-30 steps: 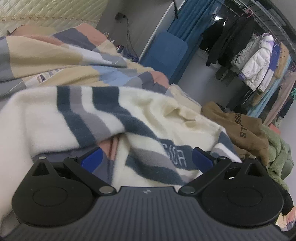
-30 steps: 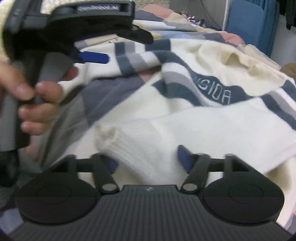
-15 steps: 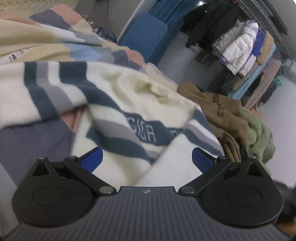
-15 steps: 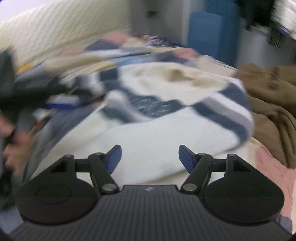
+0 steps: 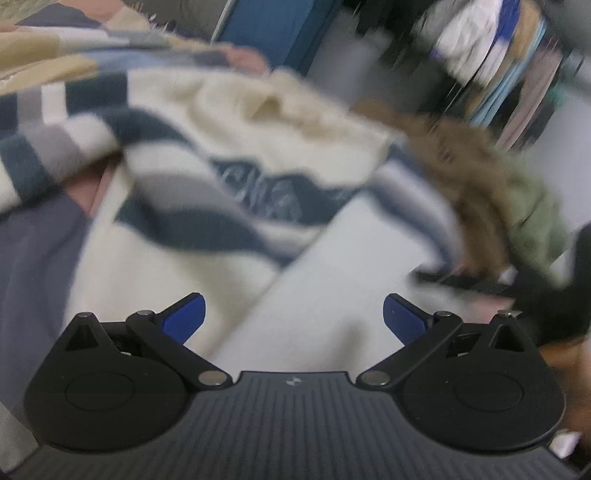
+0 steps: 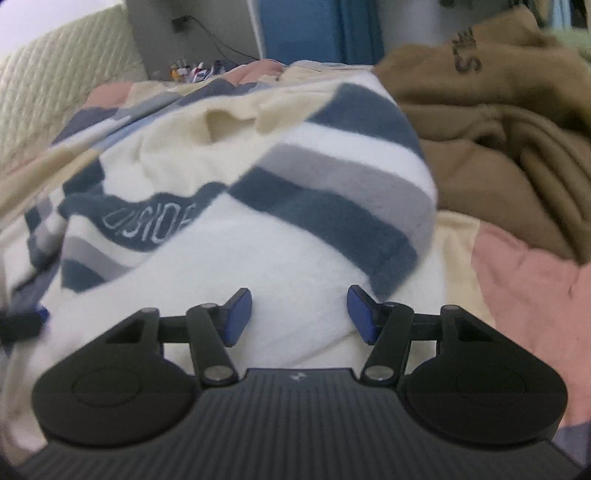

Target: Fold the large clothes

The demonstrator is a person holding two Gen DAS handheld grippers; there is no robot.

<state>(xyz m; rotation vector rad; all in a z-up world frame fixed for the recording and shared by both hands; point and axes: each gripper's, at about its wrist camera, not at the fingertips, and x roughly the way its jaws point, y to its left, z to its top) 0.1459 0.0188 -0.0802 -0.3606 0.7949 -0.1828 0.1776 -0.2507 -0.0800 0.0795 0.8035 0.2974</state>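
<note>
A cream sweater with navy and grey stripes and lettering point(image 6: 229, 206) lies on the bed, its right sleeve folded across the chest. It also shows, blurred, in the left wrist view point(image 5: 258, 177). My right gripper point(image 6: 299, 314) is open and empty just above the white lower body of the sweater. My left gripper point(image 5: 291, 317) is open and empty over the sweater's lower part. A blue fingertip of the left gripper point(image 6: 26, 317) shows at the far left of the right wrist view.
A patchwork quilt point(image 6: 528, 280) covers the bed. A brown hoodie point(image 6: 491, 122) and a green garment point(image 5: 532, 206) are piled to the right of the sweater. A blue panel point(image 5: 280, 26) and a clothes rack point(image 5: 491, 48) stand behind.
The right sleeve now lies folded across the sweater's chest. My right gripper let it go and swung to the right side. My left gripper moved right and is still moving, so its view is blurred.
</note>
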